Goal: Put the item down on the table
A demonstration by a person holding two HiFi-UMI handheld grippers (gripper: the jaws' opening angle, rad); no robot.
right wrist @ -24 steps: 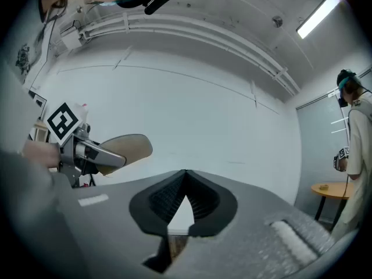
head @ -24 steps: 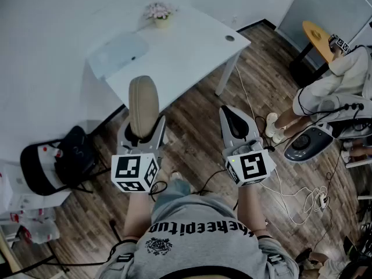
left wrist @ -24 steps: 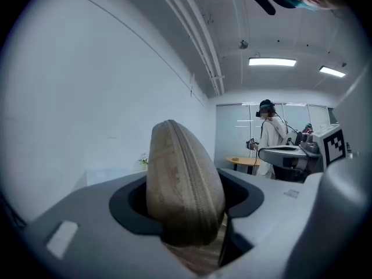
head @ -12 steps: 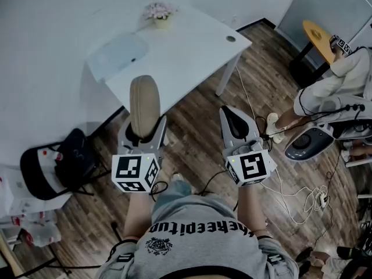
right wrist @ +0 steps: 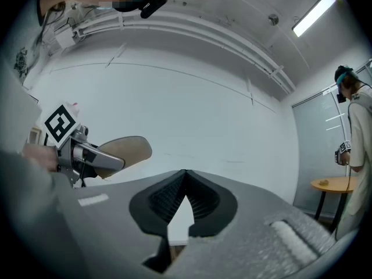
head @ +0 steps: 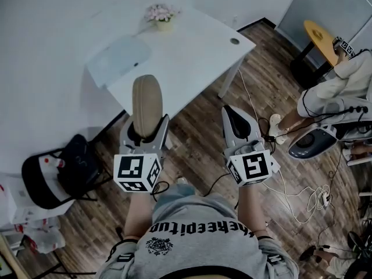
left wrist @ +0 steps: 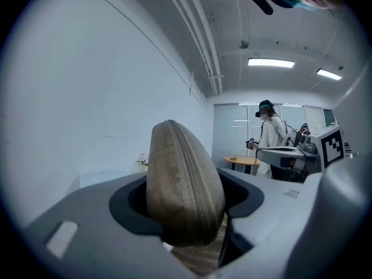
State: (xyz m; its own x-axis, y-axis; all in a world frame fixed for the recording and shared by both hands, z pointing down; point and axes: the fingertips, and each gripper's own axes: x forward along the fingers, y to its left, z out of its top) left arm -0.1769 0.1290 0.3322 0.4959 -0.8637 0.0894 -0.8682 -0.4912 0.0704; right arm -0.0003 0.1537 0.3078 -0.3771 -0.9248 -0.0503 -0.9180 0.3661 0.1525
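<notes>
A tan oval zippered case [head: 147,100] stands upright between the jaws of my left gripper [head: 147,125], which is shut on its lower end. The case hangs over the wooden floor, just short of the near edge of the white table [head: 192,45]. In the left gripper view the case [left wrist: 183,185] fills the gap between the jaws, zipper seam facing the camera. My right gripper [head: 233,112] is level beside it, to the right, shut with nothing in it. The right gripper view shows its pads meeting at the tip [right wrist: 185,173], with the case [right wrist: 125,150] at left.
On the table stand a small flower pot [head: 161,15] and a pale translucent sheet [head: 119,57]. A black chair with a bag [head: 58,167] is at left. At right sit a person [head: 337,92], a round yellow table [head: 319,36] and loose cables [head: 302,196] on the floor.
Both grippers and the case keep their pose. The whole head view has shifted slightly, and the seated person's foot at right has moved.
</notes>
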